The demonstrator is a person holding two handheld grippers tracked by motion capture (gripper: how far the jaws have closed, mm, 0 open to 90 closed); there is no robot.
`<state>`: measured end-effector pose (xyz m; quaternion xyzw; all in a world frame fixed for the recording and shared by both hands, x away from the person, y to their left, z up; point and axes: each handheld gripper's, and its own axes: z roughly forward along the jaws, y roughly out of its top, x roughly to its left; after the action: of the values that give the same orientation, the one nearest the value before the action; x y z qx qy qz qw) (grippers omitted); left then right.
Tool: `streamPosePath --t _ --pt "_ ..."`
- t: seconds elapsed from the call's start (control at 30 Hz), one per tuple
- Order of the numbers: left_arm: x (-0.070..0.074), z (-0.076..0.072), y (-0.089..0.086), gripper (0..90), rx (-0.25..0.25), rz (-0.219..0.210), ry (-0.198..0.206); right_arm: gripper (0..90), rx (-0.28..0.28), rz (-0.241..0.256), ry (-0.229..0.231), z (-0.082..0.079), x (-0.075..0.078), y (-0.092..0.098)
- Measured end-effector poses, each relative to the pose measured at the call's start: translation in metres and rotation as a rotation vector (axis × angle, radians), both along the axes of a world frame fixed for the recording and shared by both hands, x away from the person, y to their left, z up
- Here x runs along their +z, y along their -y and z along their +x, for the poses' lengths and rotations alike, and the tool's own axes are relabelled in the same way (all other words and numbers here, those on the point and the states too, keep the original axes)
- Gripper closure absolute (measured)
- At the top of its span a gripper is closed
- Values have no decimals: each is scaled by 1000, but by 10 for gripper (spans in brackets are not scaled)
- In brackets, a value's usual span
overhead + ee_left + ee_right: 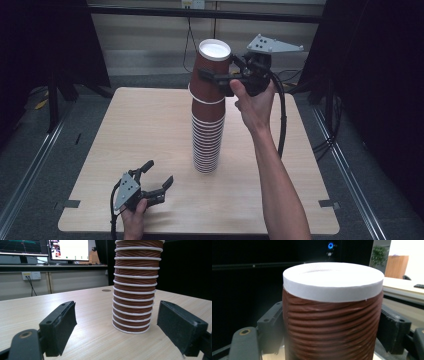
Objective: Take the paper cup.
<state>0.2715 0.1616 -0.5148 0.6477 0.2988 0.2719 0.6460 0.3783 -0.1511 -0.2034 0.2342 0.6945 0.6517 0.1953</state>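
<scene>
A tall stack of upside-down brown ribbed paper cups [206, 142] stands in the middle of the wooden table [135, 125]. Its top cup [208, 92], white base up, sits slightly tilted and raised on the stack. My right gripper [215, 74] is shut on that top cup, and in the right gripper view the jaws press both sides of the cup [332, 292]. My left gripper [160, 173] rests open near the table's front left, held by a hand. In the left gripper view the lower stack [133, 302] stands beyond the open left gripper [117, 308], apart from the pads.
The person's right forearm [275, 180] reaches over the table's right half, with a black cable [283, 120] trailing beside it. Dark curtains flank the table. Monitors [68, 250] stand on a desk past the far edge.
</scene>
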Motion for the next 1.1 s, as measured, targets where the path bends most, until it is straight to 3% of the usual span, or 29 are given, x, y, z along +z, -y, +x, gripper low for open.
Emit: streamPosePath --t 0.07,0.27,0.77,1.1 --pt "0 0 1 156 -7 -8 -5 202 8 41 4 0 4 3" --pt "0 0 1 155 -7 -8 -5 203 13 62 1 3 6 3" --pt "0 0 0 155 -8 -4 -4 205 -10 156 66 -2 15 9" --pt "0 0 1 155 -7 -6 -4 207 -21 198 79 -5 18 15"
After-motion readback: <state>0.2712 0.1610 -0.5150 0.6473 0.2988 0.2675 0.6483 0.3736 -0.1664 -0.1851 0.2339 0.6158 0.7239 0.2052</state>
